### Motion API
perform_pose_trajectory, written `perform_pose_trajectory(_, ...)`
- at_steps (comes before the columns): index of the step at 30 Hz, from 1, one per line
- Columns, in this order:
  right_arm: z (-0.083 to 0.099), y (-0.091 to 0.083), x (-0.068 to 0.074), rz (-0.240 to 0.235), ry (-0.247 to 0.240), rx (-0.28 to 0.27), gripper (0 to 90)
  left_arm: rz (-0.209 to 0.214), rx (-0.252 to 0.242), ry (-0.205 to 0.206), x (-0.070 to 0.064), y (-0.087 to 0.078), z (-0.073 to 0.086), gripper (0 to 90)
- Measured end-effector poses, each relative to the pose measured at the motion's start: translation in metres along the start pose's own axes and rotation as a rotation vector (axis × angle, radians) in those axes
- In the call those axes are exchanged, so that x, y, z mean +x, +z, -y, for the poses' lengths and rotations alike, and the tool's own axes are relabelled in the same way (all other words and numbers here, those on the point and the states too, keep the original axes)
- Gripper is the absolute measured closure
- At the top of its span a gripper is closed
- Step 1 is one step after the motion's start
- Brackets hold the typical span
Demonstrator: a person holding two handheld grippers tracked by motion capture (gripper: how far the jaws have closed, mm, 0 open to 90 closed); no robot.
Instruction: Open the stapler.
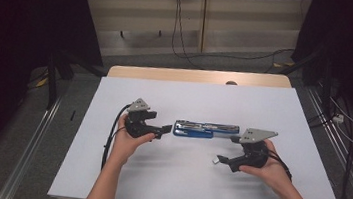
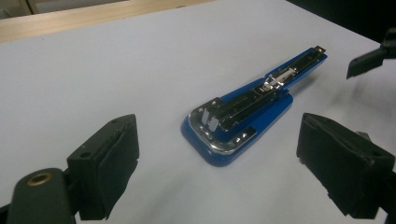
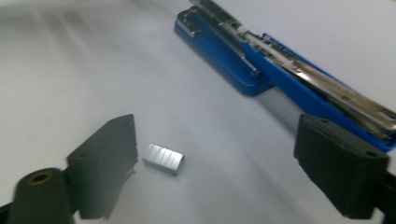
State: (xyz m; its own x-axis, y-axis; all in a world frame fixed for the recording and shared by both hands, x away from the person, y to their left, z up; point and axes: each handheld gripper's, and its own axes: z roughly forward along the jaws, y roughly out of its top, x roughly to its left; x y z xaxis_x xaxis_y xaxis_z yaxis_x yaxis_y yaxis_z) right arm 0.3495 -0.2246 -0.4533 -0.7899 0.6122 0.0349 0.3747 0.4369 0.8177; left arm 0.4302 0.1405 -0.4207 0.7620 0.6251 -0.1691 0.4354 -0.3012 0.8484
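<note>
Both pairs of jaws stand wide apart and grasp nothing. Beneath them spreads the white table, the largest thing here, with a wooden edge along its far side. Next in size come the two tools: the left gripper lies just beside the left end of the stapler, pointing at it, and the right gripper hangs low over the table near the stapler's right end. Lying open and flat at the middle of the table is the blue stapler, its metal channel facing up. Smallest is a strip of staples, resting on the table just beside one finger of the right gripper, apart from the stapler.
</note>
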Motion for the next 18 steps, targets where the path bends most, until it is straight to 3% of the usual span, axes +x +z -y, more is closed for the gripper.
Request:
perform_pose_trajectory(6, 0.002, 0.007, 0.005, -0.038, -0.033, 0.047, 23.7, -0.001, -0.005, -0.007, 0.001, -0.002, 0.000, 13.0)
perform_pose_trajectory(18, 0.002, 0.016, 0.010, -0.098, -0.079, 0.074, 43.1, -0.009, -0.004, -0.018, 0.003, -0.003, 0.000, 13.6)
